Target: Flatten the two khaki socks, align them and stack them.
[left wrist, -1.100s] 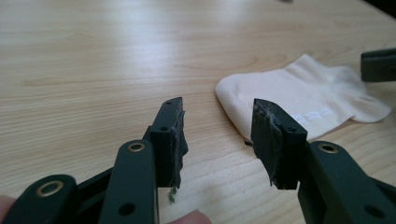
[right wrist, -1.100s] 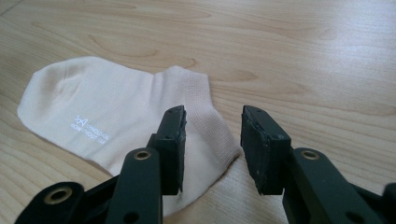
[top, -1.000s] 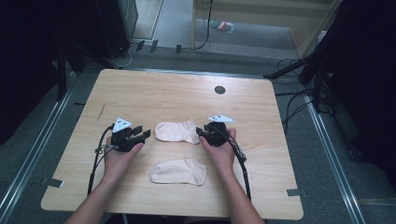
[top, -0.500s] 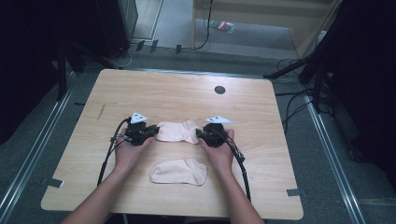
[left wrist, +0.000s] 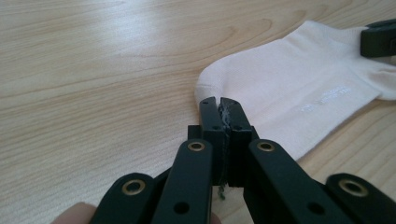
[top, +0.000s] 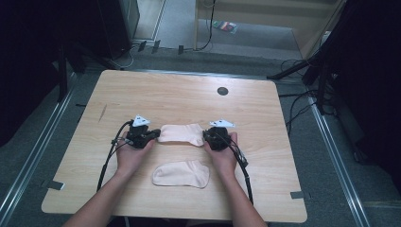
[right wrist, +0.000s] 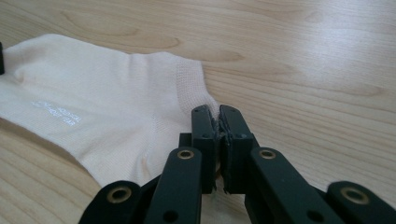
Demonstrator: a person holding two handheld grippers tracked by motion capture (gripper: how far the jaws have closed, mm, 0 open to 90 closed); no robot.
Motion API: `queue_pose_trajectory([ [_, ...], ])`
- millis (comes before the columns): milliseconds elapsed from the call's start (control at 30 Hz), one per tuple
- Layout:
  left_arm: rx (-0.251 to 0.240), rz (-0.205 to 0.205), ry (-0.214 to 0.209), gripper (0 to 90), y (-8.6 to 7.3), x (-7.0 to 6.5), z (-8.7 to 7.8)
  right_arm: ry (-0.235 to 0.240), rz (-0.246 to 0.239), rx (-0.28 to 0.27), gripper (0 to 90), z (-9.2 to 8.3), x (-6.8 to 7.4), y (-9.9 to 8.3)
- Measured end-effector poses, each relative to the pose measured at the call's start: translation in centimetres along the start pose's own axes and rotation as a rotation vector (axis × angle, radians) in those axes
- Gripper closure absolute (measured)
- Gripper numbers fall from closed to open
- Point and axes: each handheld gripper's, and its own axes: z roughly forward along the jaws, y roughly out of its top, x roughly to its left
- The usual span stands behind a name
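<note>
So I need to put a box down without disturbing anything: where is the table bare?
The far half of the table is bare apart from the dark round hole. The left and right margins are free too. The near middle is crowded: far sock between both grippers, near sock between the forearms.

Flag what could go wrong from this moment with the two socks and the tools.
1. The left tool sits shut at the very edge of the far sock; so thin a bite may slip.
2. The right tool also pinches only an edge, so uneven pulling might skew the sock.
3. A low carry could drag it across the near sock.
</note>
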Motion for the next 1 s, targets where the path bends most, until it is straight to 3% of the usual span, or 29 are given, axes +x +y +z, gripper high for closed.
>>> queue_pose_trajectory([
  [133, -0.007, 0.003, -0.010, 90.0, -0.4, 0.2, -0.8, 0.000, 0.021, -0.011, 87.0, -0.9, -0.4, 0.1],
  [367, -0.043, 0.016, -0.031, 90.0, -0.7, -0.1, -2.6, 0.008, 0.011, -0.034, 87.4, -2.7, -0.3, 0.4],
  [633, -0.101, 0.047, -0.043, 90.0, -1.0, -1.3, -5.3, 0.039, 0.008, -0.060, 87.4, -5.2, 0.5, 0.5],
  [1000, -0.109, 0.064, -0.063, 90.0, -3.4, -3.2, -8.2, 0.085, 0.008, -0.056, 87.4, -7.8, 1.4, -1.4],
])
